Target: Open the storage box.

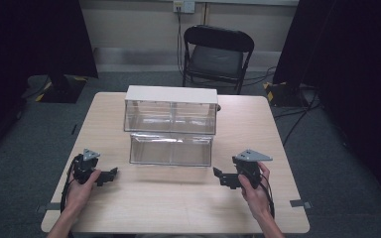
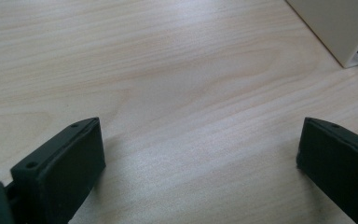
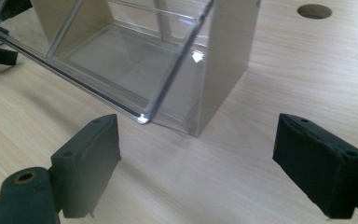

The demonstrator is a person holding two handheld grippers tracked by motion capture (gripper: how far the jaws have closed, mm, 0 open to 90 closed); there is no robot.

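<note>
— Drawer cabinet (image 1: 170, 109) first: where does it stand?
— On the far half of the worktop (image 1: 178, 203), about centred. It has a white shell and clear fronts, and its lower clear drawer (image 1: 171, 149) is pulled out toward the person, so it juts in front of the upper row.
— And the left claw (image 1: 113, 172)?
— Near the worktop's left front, held in the person's left hand (image 1: 82, 186), pointing inward toward the middle. In the left gripper view its jaws stand wide apart with nothing but bare wood between them; a white corner of the cabinet (image 2: 340, 28) sits at the top right of that view.
— The right claw (image 1: 218, 173)?
— It mirrors the other, held in the right hand (image 1: 255, 191) at the right front, aimed inward. Its jaws are also spread wide and grip nothing. In the right gripper view the pulled-out drawer (image 3: 112, 60) lies just ahead of them, its clear corner close to the left jaw but not touching it.
— Anything else around?
— A round hole (image 3: 314, 11) in the worktop beyond the cabinet, and a black folding chair (image 1: 217, 54) on the floor behind the worktop.
</note>
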